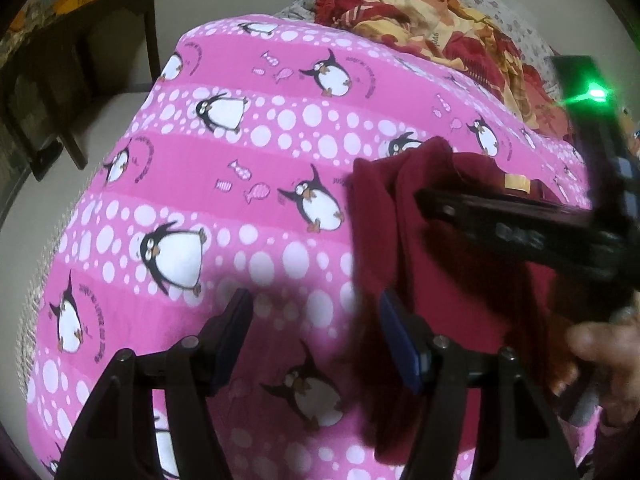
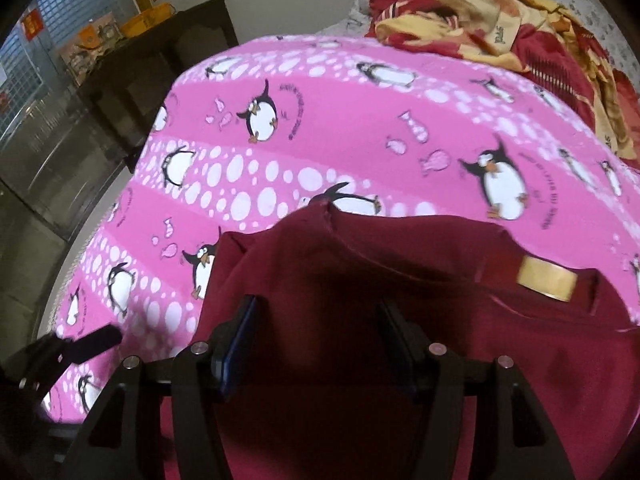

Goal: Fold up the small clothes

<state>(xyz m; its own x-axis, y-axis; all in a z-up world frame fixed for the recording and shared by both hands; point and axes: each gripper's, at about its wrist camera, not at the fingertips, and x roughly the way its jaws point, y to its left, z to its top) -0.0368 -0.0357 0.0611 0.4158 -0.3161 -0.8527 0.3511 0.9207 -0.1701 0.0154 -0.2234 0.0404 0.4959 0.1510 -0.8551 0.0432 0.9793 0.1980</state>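
A maroon garment lies on the pink penguin bedsheet, a yellow neck label showing at its right. My right gripper hovers open over the garment's middle, with nothing pressed between its pads. In the left wrist view the garment lies to the right, its left edge bunched in a fold. My left gripper stands open over the bare sheet just left of that edge. One finger of the right gripper crosses above the cloth there, and a hand holds it.
A crumpled red and yellow blanket is heaped at the back right of the bed. Dark wooden furniture stands beyond the bed's left edge, with pale floor below it. The left gripper shows at the lower left of the right wrist view.
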